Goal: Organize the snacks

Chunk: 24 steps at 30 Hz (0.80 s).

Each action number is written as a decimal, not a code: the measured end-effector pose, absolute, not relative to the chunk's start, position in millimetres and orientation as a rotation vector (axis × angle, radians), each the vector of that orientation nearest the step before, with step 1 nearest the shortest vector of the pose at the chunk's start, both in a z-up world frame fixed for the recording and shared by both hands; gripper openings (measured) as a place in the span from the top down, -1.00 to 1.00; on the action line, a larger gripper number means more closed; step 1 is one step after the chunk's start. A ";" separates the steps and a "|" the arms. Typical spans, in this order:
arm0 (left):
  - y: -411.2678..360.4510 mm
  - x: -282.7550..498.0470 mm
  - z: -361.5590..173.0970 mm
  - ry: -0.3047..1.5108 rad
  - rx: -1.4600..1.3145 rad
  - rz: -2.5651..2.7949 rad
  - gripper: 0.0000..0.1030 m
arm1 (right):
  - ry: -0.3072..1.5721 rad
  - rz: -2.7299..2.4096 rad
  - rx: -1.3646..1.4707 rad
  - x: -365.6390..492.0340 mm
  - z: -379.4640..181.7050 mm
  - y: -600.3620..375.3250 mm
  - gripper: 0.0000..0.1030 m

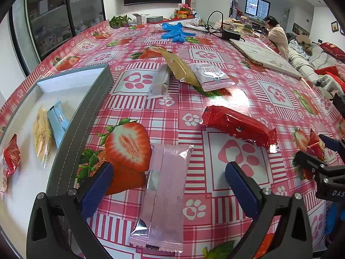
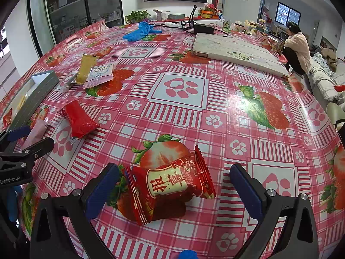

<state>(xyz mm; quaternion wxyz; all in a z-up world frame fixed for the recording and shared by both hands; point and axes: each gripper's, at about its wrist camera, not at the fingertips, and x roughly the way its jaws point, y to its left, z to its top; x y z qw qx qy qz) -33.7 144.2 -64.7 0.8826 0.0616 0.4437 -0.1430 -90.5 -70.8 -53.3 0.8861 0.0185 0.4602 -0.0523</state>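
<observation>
Both of your grippers stand wide open with nothing in them. The left gripper [image 1: 169, 185] straddles the pink pack [image 1: 163, 196], which lies flat on the tablecloth [image 1: 215, 108] in the lower middle of the left view, long axis running away from you, neither pad touching it. The right gripper [image 2: 174, 185] straddles the red pack [image 2: 170, 183] in the lower middle of the right view; the left pad sits just beside its crimped end, and I cannot tell whether it touches.

Expect both packs to be light, thin film over something small: the film will likely crinkle, slide on the glossy cloth and give under pressure. The contents may crush, so close gently. Take the pink pack across its narrow width at the middle, not at the flat sealed ends, which would fold. The red pack looks puffy and lies skewed between your jaws; grip its plump centre over the label, since a pinch on the serrated edge would probably let it swing or slip.

The tray [image 1: 94, 99] sits in the left of the left view, already holding a blue pack [image 1: 58, 123], a yellow pack [image 1: 42, 133] and a red one [image 1: 11, 155]. More packs lie further up the table.
</observation>
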 end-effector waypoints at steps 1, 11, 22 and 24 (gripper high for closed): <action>144.3 -33.8 -64.8 0.924 0.128 -0.298 -0.99 | 0.957 -0.109 0.038 -90.6 -53.3 -70.8 -1.00; 144.3 -34.0 -64.5 0.923 0.128 -0.298 -0.99 | 1.007 -0.078 0.051 -94.1 -48.9 -72.0 -1.00; 144.4 -34.2 -64.9 0.923 0.128 -0.298 -0.99 | 1.028 -0.050 -0.144 -107.5 -32.4 -66.7 -1.00; 144.5 -34.3 -64.9 0.923 0.128 -0.298 -0.99 | 1.043 -0.057 0.003 -102.0 -29.6 -77.6 -1.00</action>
